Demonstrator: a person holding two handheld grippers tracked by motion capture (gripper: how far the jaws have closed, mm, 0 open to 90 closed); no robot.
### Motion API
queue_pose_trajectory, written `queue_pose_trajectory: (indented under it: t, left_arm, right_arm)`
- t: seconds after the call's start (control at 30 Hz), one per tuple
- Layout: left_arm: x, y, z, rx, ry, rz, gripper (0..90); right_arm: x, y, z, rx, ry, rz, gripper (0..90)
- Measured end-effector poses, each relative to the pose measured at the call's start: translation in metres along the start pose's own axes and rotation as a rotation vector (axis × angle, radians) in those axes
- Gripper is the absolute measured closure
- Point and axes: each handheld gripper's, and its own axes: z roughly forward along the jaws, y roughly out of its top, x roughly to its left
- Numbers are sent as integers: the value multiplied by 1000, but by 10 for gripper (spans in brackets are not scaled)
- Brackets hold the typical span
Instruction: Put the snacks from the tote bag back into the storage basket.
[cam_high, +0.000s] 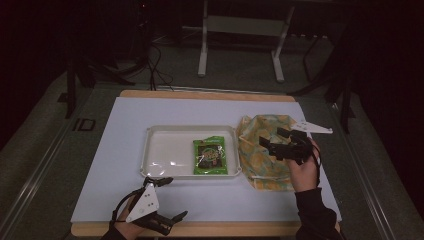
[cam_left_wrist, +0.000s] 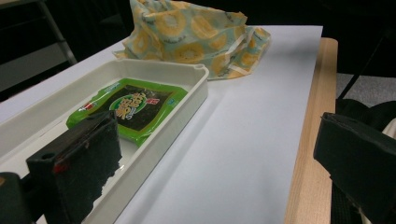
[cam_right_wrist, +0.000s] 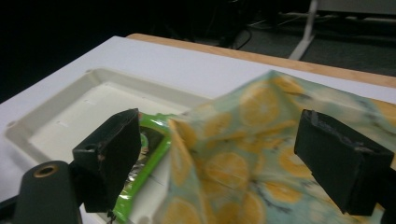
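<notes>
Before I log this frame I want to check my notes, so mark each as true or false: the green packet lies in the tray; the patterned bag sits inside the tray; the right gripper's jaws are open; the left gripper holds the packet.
1. The green packet lies in the white tray. True.
2. The patterned bag sits inside the tray. False: it lies on the white mat just beside the tray's right end.
3. The right gripper has open jaws. True, with nothing clamped between them.
4. The left gripper holds the packet. False: it is open near the table's front edge, apart from the packet.
</notes>
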Motion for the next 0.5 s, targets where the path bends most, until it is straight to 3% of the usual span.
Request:
queue_pose_trajectory:
  t: [0.23,0.5]
  left_arm:
    - [0,0,1,1,0,-2,13]
    - [0,0,1,3,-2,-1,13]
  right_arm:
    - [-18,-14,-14,-13,-54,32,146]
    - [-27,-30,-23,-13,-98,34,146]
